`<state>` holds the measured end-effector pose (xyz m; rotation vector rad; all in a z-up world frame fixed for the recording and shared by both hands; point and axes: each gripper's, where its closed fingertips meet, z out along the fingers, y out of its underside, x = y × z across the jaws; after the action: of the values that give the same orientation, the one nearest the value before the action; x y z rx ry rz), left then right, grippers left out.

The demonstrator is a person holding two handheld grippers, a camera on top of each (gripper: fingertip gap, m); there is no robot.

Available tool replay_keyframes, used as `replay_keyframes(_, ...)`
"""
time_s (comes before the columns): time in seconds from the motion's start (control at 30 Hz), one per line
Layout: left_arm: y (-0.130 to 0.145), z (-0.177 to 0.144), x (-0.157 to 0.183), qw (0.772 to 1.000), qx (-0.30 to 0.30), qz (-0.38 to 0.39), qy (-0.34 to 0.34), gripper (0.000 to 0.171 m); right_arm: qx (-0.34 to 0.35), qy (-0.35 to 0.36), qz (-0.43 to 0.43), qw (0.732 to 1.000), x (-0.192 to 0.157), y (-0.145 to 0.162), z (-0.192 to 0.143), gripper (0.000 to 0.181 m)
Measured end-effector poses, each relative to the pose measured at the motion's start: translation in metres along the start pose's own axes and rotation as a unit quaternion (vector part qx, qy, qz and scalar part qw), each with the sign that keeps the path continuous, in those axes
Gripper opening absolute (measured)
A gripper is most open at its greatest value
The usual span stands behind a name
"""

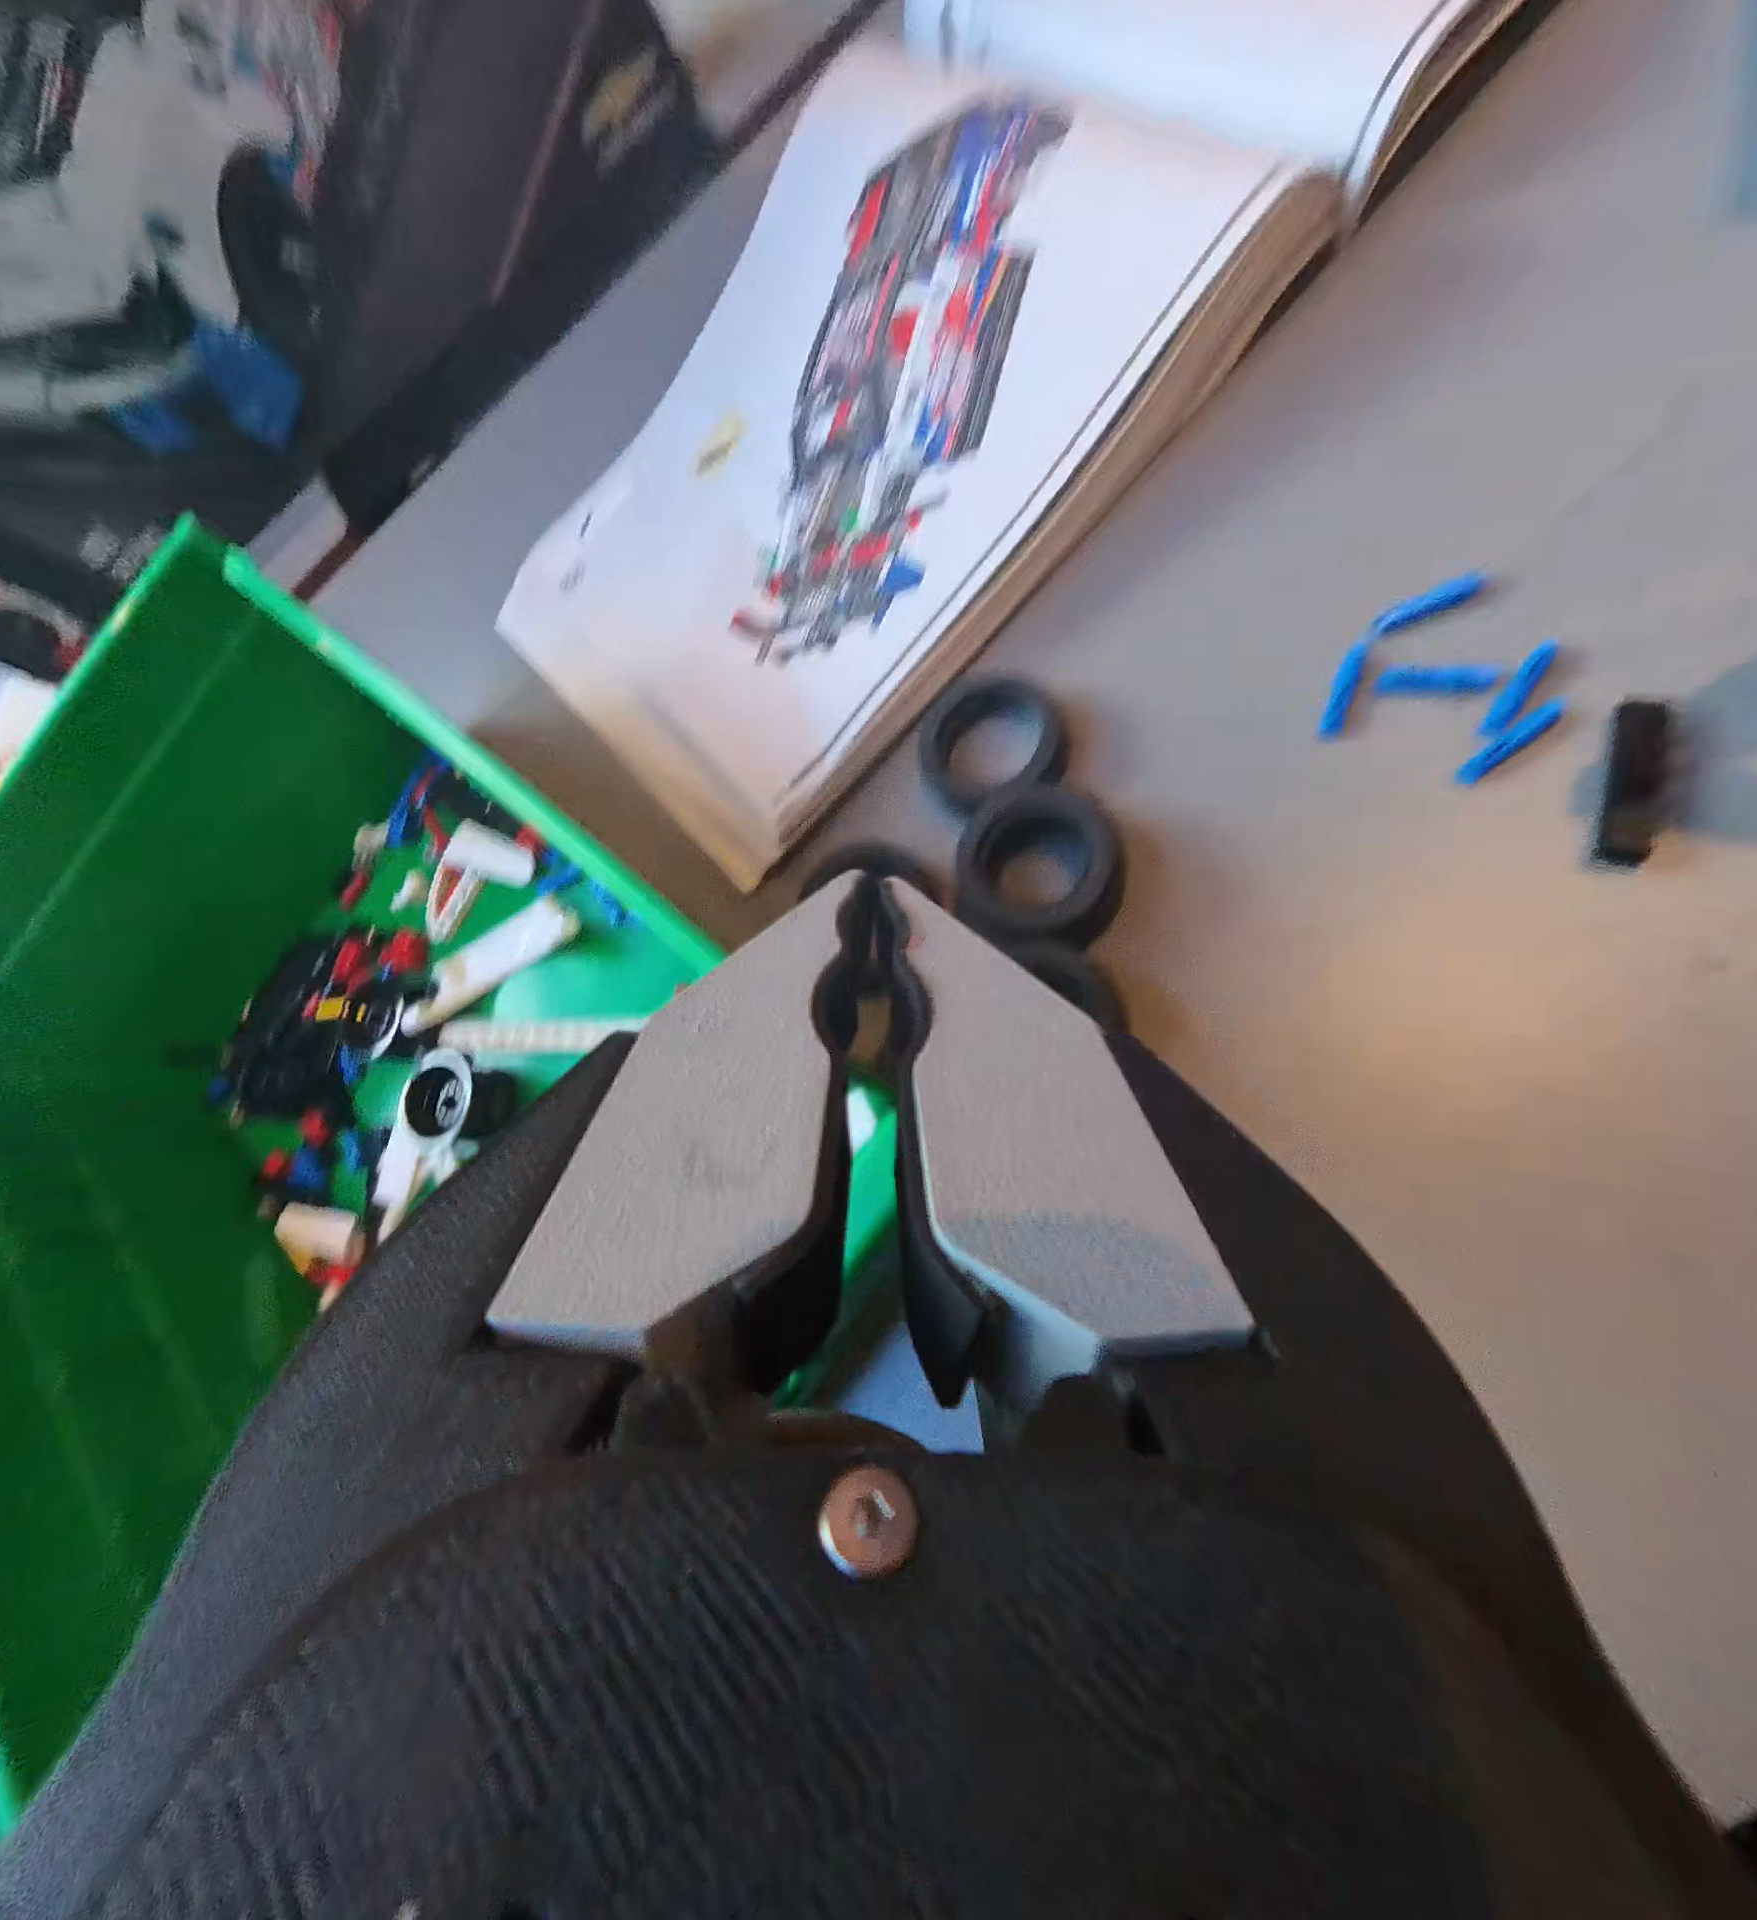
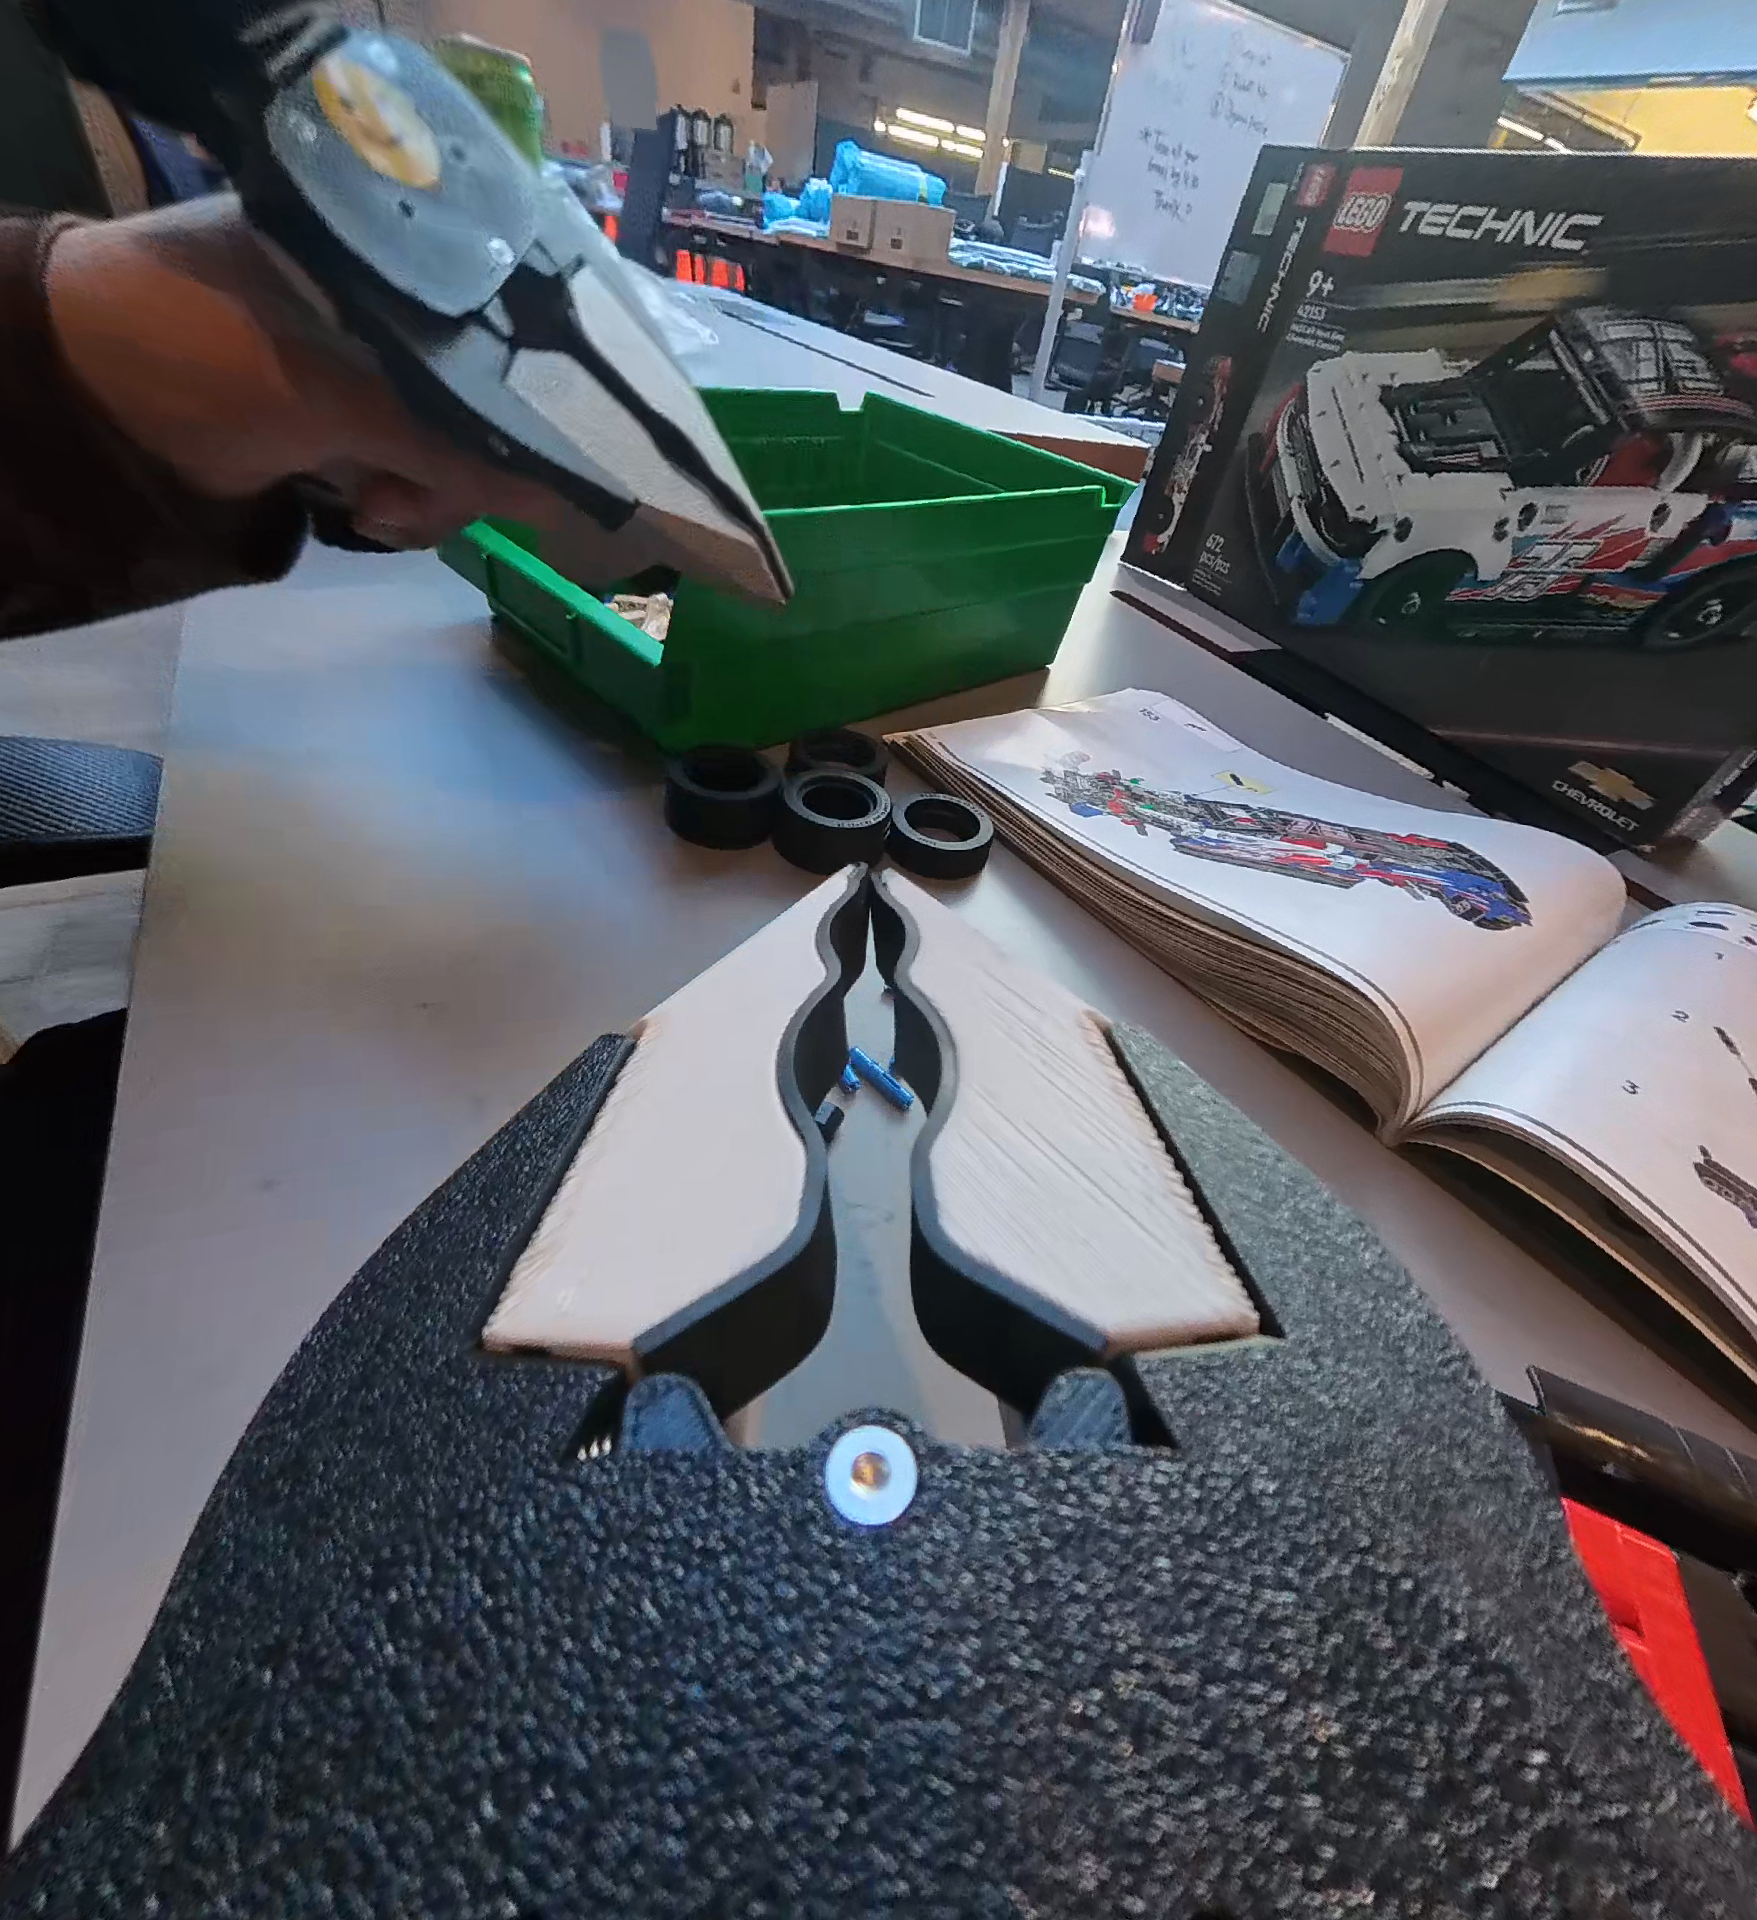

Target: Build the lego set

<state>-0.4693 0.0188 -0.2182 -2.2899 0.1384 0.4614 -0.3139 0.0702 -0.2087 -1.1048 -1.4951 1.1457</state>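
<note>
My left gripper [image 1: 869, 896] is shut and empty, held above the near edge of a green bin [image 1: 126, 831] of loose lego parts [image 1: 365, 1018]. It also shows in the right wrist view [image 2: 775, 587], tips pointing down over the bin [image 2: 853, 582]. My right gripper [image 2: 869, 883] is shut and empty, low over the table. Several blue pins [image 2: 879, 1075] and a small black piece [image 2: 828, 1120] lie under it, seen between its fingers. The same blue pins [image 1: 1435, 675] and black piece [image 1: 1632, 779] lie on the table at right. Several black tyres [image 2: 832, 810] [image 1: 1040, 862] lie between bin and instruction book [image 2: 1269, 894] [image 1: 853, 436].
The black set box [image 2: 1476, 436] stands at the back right behind the open book. A person's sleeve and hand [image 2: 126, 416] hold the left gripper. A red and black tool [image 2: 1684, 1579] sits at the table's lower right. A chair [image 2: 22, 800] is at left. Across from one pair of fingers to the other is roughly 15 centimeters.
</note>
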Motion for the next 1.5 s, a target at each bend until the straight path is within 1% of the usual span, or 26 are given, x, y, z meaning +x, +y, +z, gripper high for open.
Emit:
replay_keyframes(0.07,0.008,-0.012,-0.009,0.999,0.024,-0.020,-0.031,0.000,0.004,0.001,0.006,1.000,0.000,-0.001,-0.002,0.000)
replay_keyframes(0.13,0.022,-0.025,-0.017,0.997,0.023,-0.037,-0.058,0.000,0.004,0.002,0.009,1.000,0.000,-0.001,-0.004,0.000)
replay_keyframes(0.17,0.028,-0.030,-0.020,0.997,0.019,-0.049,-0.063,0.000,0.004,0.003,0.006,1.000,-0.001,-0.001,-0.005,0.000)
replay_keyframes(0.2,0.028,-0.035,-0.016,0.997,0.031,-0.060,-0.048,0.000,0.003,0.002,0.002,1.000,-0.003,-0.001,-0.006,0.000)
replay_keyframes(0.27,0.007,-0.049,0.007,0.991,0.103,-0.084,0.016,0.000,-0.004,-0.001,-0.011,1.000,-0.007,0.001,-0.005,0.000)
replay_keyframes(0.33,-0.022,-0.061,0.045,0.974,0.175,-0.096,0.106,0.002,-0.012,-0.005,-0.027,1.000,-0.012,0.003,-0.002,0.000)
replay_keyframes(0.37,-0.031,-0.063,0.068,0.966,0.188,-0.086,0.156,0.006,-0.016,-0.007,-0.033,0.999,-0.014,0.004,-0.001,0.000)
replay_keyframes(0.4,-0.036,-0.062,0.089,0.960,0.191,-0.070,0.191,0.011,-0.020,-0.009,-0.038,0.999,-0.016,0.004,0.000,0.000)
replay_keyframes(0.47,-0.037,-0.049,0.116,0.959,0.185,-0.023,0.215,0.018,-0.023,-0.009,-0.042,0.999,-0.017,0.005,0.001,0.000)
replay_keyframes(0.53,-0.035,-0.033,0.133,0.958,0.188,0.026,0.213,0.024,-0.025,-0.009,-0.039,0.999,-0.016,0.006,0.001,0.000)
replay_keyframes(0.67,-0.036,-0.018,0.162,0.941,0.216,0.056,0.255,0.030,-0.026,-0.008,-0.030,0.999,-0.013,0.006,0.002,0.000)
replay_keyframes(0.73,-0.032,-0.015,0.169,0.935,0.228,0.076,0.259,0.025,-0.032,-0.006,-0.028,0.999,-0.012,0.008,0.003,0.000)
replay_keyframes(0.83,-0.033,-0.021,0.175,0.926,0.247,0.107,0.264,0.024,-0.040,-0.004,-0.033,0.999,-0.011,0.010,0.006,0.000)
replay_keyframes(0.97,-0.031,-0.022,0.178,0.926,0.250,0.127,0.255,0.026,-0.044,0.001,-0.038,0.998,-0.008,0.010,0.011,0.000)
replay_keyframes(1.2,-0.027,-0.025,0.187,0.920,0.263,0.186,0.225,0.026,-0.043,0.012,-0.031,0.999,-0.001,0.010,0.016,0.000)
replay_keyframes(1.3,-0.027,-0.024,0.188,0.920,0.260,0.188,0.225,0.026,-0.045,0.013,-0.034,0.998,-0.001,0.010,0.016,0.000)
replay_keyframes(1.5,-0.028,-0.023,0.185,0.922,0.256,0.169,0.235,0.026,-0.043,0.011,-0.040,0.998,-0.002,0.010,0.017,0.000)
